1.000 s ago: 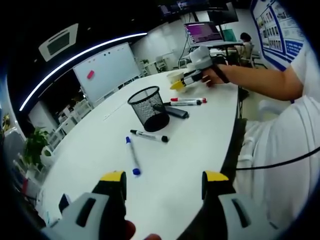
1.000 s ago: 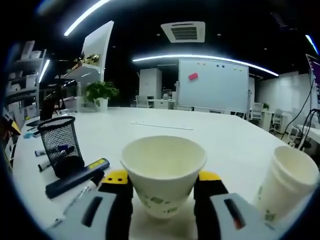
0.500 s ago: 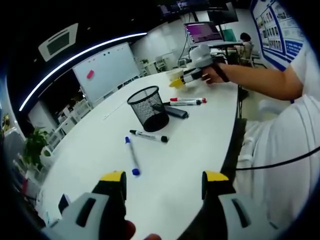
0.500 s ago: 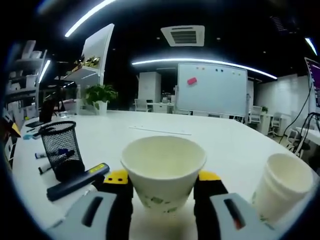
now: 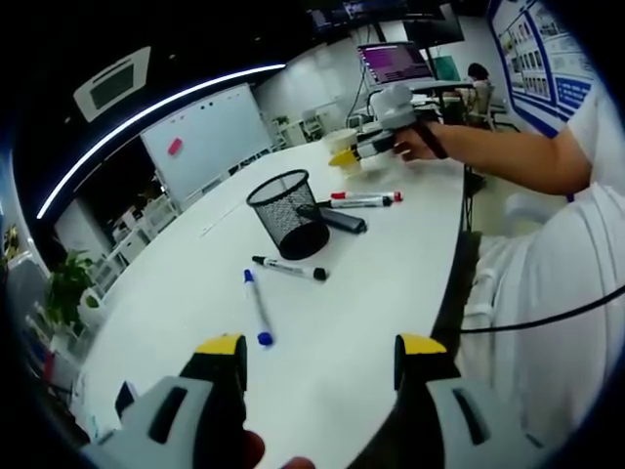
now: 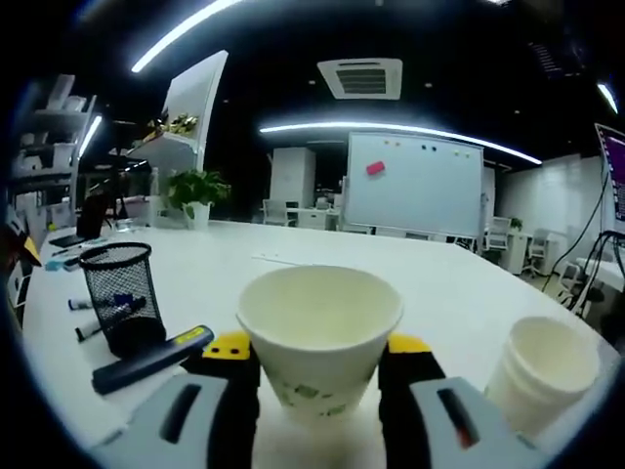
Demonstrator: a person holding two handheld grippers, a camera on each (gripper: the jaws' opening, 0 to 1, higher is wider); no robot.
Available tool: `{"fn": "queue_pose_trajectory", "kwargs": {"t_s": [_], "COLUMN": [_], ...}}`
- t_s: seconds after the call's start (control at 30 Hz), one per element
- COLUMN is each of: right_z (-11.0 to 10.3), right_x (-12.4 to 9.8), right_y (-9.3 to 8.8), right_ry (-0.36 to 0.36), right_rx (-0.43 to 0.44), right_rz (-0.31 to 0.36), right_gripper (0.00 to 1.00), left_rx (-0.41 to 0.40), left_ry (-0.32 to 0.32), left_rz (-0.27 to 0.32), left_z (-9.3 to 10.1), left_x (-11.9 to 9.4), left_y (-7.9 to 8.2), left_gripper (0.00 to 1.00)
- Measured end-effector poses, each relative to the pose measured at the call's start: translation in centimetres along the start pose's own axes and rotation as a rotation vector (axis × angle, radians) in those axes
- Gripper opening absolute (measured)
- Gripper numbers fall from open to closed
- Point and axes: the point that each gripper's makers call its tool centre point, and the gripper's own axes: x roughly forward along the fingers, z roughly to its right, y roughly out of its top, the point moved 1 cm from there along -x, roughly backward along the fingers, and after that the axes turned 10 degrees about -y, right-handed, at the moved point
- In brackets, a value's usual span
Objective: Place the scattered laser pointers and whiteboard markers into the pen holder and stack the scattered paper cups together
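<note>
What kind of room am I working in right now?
Most likely an office meeting room: a long white table, a whiteboard on the far wall, a laptop on a stand, and office chairs beyond. The right tool holds a paper cup over that table.
</note>
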Motion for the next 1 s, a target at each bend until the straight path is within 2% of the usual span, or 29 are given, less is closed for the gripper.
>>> {"fn": "queue_pose_trajectory", "kwargs": {"t_s": [0.2, 0.37, 0.63, 1.0], "right_z": [-0.1, -0.7, -0.5, -0.4], "right_x": [0.1, -0.2, -0.3, -0.5], "right_y": [0.4, 0.7, 1.1, 2.0], "right_ry": [-0.001, 0.015, 0.012, 0.006], "right_rx": [-0.039, -0.034, -0.05, -0.027], "right_rz": [0.017, 0.023, 0.04, 0.065], "right_gripper": [0.48, 0.48, 0.48, 0.48], "left_rx": [0.001, 0.001, 0.001, 0.004], "left_ry": [0.002, -0.001, 0.002, -0.002], "left_rz": [0.0, -0.002, -0.002, -0.003], "left_z": [0.5, 0.7, 0.8, 0.8], "left_x": [0.1, 0.2, 0.1, 0.2], "left_y": [0.3, 0.3, 0.3, 0.3], "left_gripper": [0.61, 0.61, 0.61, 0.61]}}
